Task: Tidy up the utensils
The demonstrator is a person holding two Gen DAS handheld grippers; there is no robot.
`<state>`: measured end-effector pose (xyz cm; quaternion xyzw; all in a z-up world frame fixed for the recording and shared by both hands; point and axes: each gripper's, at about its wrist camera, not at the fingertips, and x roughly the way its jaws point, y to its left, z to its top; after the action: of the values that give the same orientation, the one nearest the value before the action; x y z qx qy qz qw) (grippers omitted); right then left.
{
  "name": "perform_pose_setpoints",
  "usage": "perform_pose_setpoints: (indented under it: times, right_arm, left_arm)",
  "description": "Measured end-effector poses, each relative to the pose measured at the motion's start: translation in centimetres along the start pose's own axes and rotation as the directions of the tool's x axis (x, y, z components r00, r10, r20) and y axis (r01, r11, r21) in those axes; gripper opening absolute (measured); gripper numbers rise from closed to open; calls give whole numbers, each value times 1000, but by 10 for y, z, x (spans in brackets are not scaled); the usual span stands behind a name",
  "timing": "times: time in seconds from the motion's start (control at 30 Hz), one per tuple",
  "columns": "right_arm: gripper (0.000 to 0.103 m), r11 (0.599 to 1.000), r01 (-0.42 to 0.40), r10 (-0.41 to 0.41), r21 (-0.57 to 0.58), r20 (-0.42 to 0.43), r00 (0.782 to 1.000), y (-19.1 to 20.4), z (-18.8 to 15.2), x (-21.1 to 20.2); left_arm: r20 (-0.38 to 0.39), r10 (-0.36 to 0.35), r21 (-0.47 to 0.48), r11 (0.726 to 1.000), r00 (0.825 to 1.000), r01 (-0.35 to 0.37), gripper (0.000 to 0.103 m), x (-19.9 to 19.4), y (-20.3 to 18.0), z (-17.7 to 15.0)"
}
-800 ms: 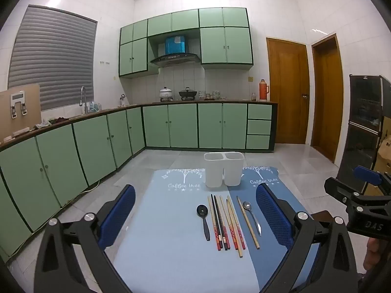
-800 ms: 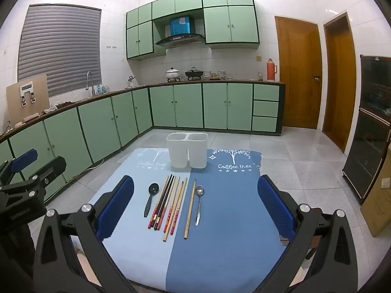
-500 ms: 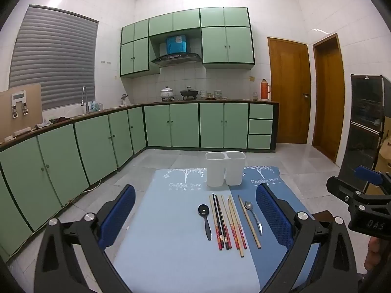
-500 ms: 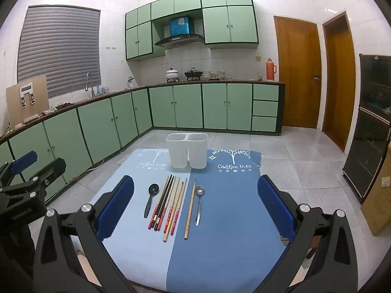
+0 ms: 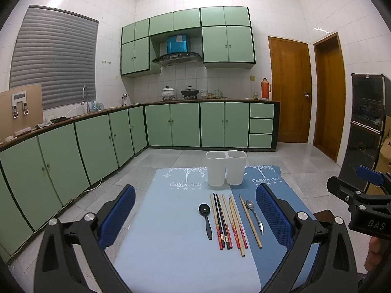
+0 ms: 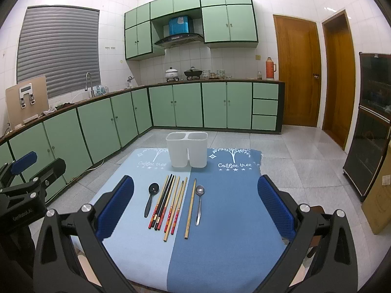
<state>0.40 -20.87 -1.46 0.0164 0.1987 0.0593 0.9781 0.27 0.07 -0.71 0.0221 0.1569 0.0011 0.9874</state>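
Nothing is sorted yet: both spoons (image 6: 200, 202) and all chopsticks (image 6: 168, 205) lie before my empty holder (image 6: 187, 152), left tongs (image 5: 195, 216) and right tongs (image 6: 195, 207) released.

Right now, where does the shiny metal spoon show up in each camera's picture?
Left wrist: metal spoon lies right of centre, rightmost of the utensil row.
Right wrist: metal spoon lies near centre, again rightmost.
Shared landmark: white two-compartment holder beyond the row.
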Motion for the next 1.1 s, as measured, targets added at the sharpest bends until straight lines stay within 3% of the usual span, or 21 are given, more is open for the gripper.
perform_pose_setpoints:
  times: [1.1]
  right_arm:
    - [98, 1000, -3, 3, 4, -2, 1000, 0, -1, 2]
  left_arm:
    - [-3, 6, 3, 1000, 1000, -6, 97, -3, 2, 3]
